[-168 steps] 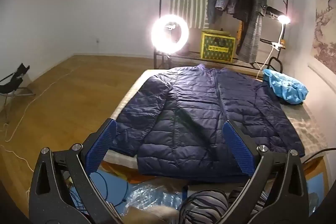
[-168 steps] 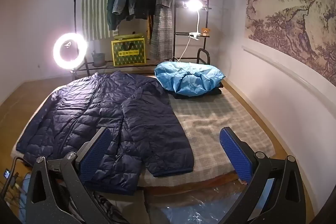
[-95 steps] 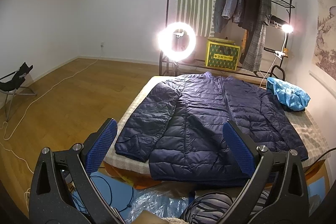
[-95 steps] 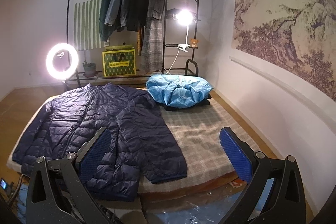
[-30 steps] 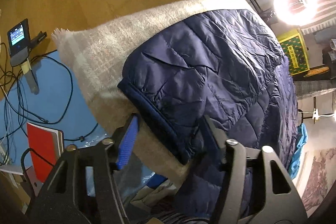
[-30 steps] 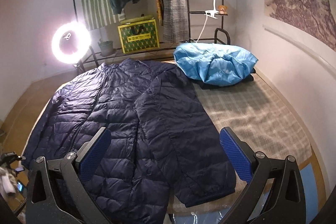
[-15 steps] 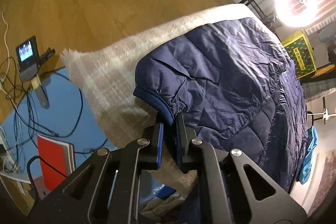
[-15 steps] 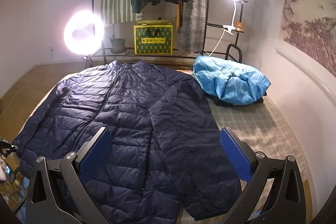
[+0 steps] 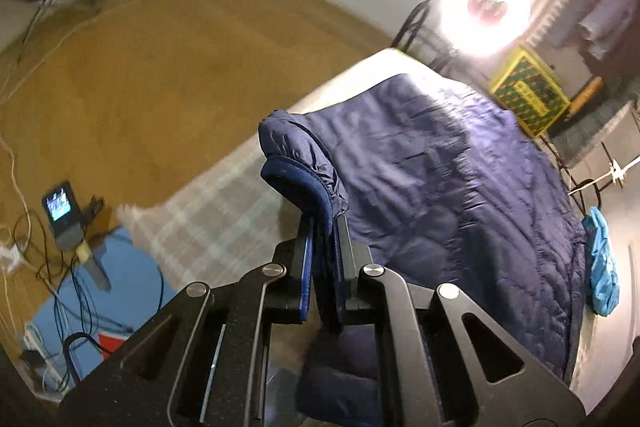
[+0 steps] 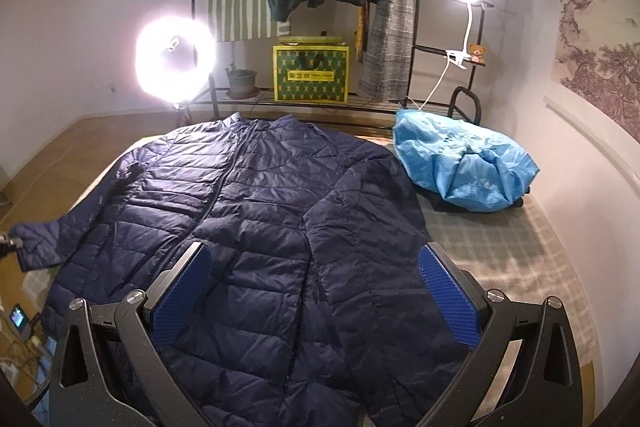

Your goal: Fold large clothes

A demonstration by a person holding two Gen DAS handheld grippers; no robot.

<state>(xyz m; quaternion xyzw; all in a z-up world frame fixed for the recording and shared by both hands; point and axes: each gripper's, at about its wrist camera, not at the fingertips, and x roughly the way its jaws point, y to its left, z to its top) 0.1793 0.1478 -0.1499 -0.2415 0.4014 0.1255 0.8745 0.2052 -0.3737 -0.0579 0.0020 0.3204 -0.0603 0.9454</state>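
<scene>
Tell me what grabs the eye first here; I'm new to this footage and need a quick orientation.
A big navy puffer jacket lies spread across the plaid-covered bed, its sleeve cuff pinched in the left hand-held gripper. A glaring ring light stands beyond the bed's far left corner. A crumpled light-blue garment sits at the far right, and the right hand-held gripper hovers open over the jacket.
</scene>
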